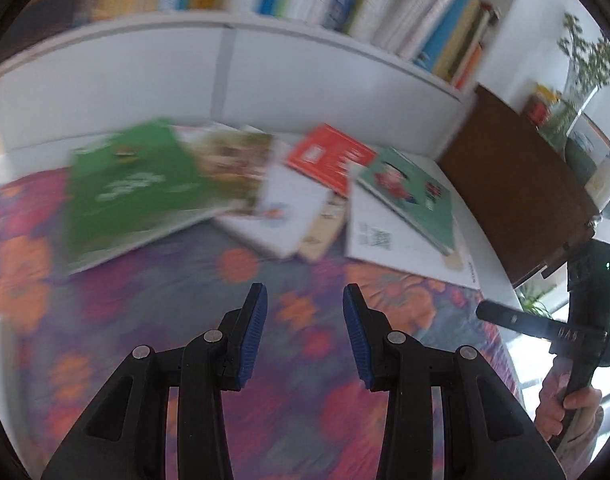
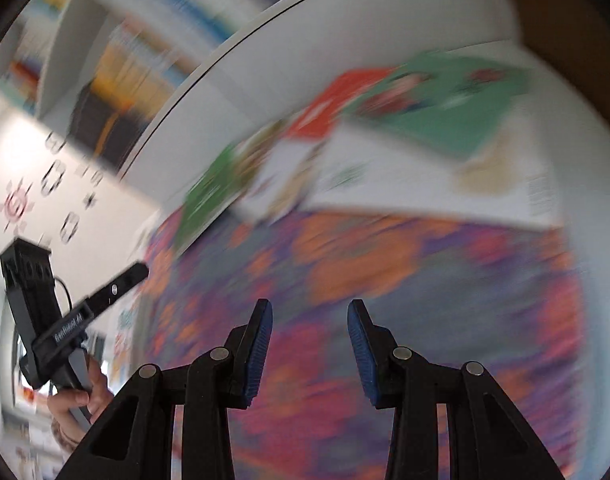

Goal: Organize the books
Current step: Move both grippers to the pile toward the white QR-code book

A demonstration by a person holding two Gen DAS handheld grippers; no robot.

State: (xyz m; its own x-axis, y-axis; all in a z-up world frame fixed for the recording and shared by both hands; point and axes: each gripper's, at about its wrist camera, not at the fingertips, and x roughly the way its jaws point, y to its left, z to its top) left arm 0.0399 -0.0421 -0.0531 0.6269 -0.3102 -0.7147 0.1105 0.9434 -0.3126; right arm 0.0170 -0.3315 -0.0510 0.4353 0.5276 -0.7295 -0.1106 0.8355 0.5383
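Loose flat picture books, a bright green softcover (image 1: pixel 133 192), a red one (image 1: pixel 329 156) and a teal-green one (image 1: pixel 409 196), lie scattered on the floral-clothed tabletop (image 1: pixel 265 360) below the white bookshelf (image 1: pixel 265 76), ahead of both tongs; left tongs (image 1: pixel 305 332) and right tongs (image 2: pixel 309 348) jaws apart, empty; teal one lies nearer the right hand, long axis diagonal

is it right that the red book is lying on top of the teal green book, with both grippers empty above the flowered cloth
Not quite. In the left wrist view the teal green book lies over the red book, covering its right corner, not under it. The rest holds: the left gripper and the right gripper are both open and empty above the flowered cloth.
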